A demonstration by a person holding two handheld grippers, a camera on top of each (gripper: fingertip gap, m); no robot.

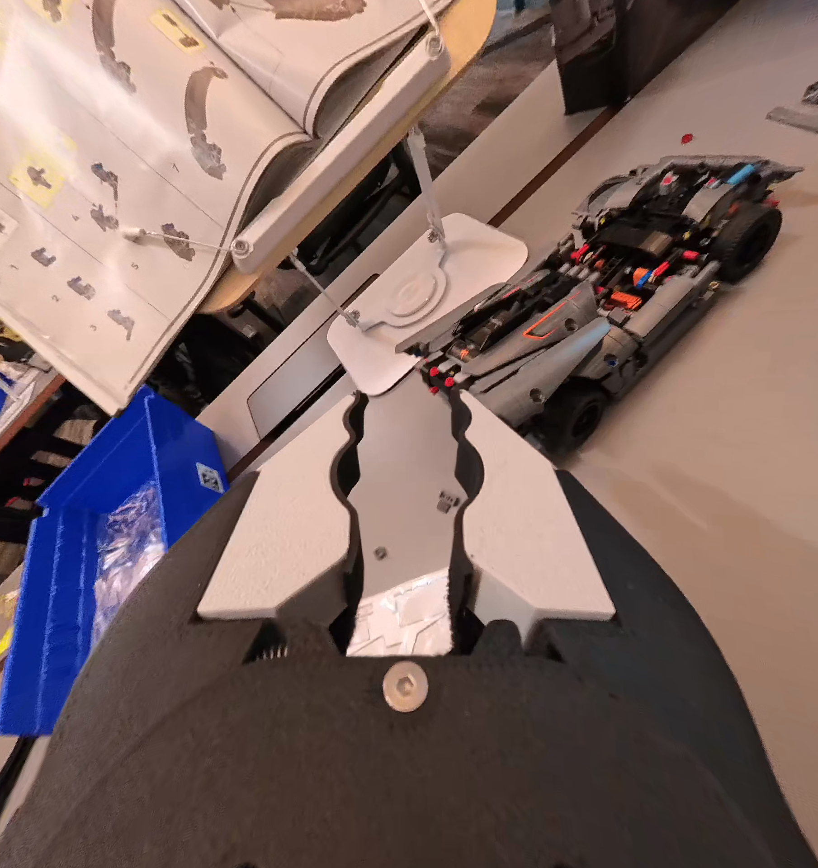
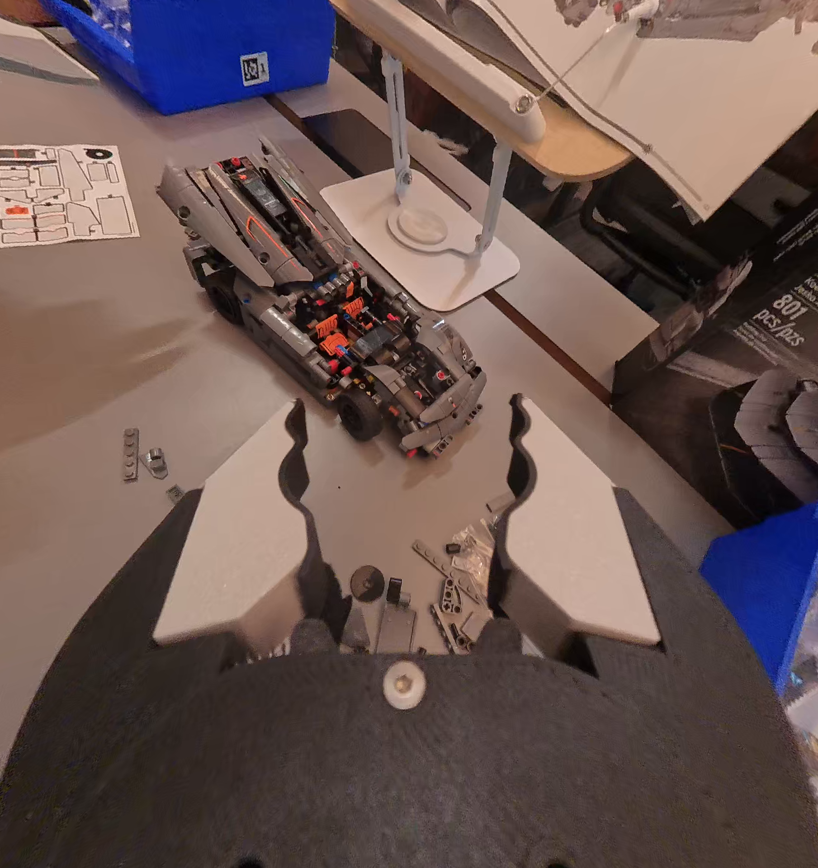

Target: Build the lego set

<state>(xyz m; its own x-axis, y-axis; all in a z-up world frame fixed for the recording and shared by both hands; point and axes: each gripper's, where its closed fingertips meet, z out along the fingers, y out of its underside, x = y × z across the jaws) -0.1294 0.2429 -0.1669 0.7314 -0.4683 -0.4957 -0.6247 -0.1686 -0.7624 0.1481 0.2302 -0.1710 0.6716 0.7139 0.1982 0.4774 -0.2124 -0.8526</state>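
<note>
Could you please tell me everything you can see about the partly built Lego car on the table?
The Lego car is a long, low grey model with orange trim lines on its body panels. Its middle is open, showing black, red and orange parts inside. Black wheels are fitted, and it stands upright on them on the grey table. One end lies close beside the white base of the book stand; whether they touch is unclear. Neither claw touches it; loose pieces lie apart from it.

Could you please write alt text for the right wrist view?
The open, empty right gripper hovers over a grey table, above loose grey pieces. Ahead lies a part-built grey lego car beside a white book stand.
</note>
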